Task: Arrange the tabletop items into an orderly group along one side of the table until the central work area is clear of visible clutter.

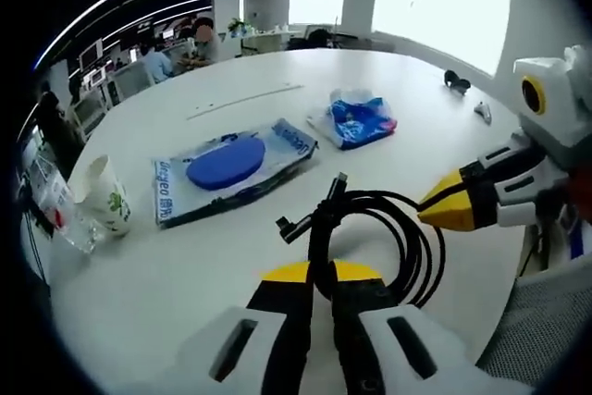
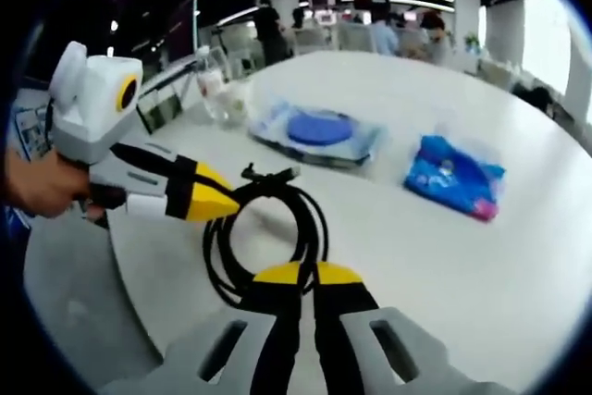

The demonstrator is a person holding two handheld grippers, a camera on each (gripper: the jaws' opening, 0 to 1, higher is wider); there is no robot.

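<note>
- Coiled black rubber cable [image 1: 370, 228] lies near the round white table's [image 1: 139, 302] edge, the landmark for the rest
- Left gripper [image 1: 319, 275] is clamped on the coil's near side, right gripper [image 2: 305, 277] likewise, probably to keep the loops together for carrying
- Beyond the cable: flat blue wipes packet with round lid [image 1: 231, 168], crumpled blue snack bag [image 1: 356, 120], white paper cup [image 1: 104, 193] further off

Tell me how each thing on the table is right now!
black cable: coiled, lifted, pinched by both grippers.
left gripper: shut on the black cable.
right gripper: shut on the black cable.
blue disc pack: lying flat, wrapped.
blue wipes pack: lying flat, crumpled.
paper cup: tipped sideways.
white table: still cluttered.
</note>
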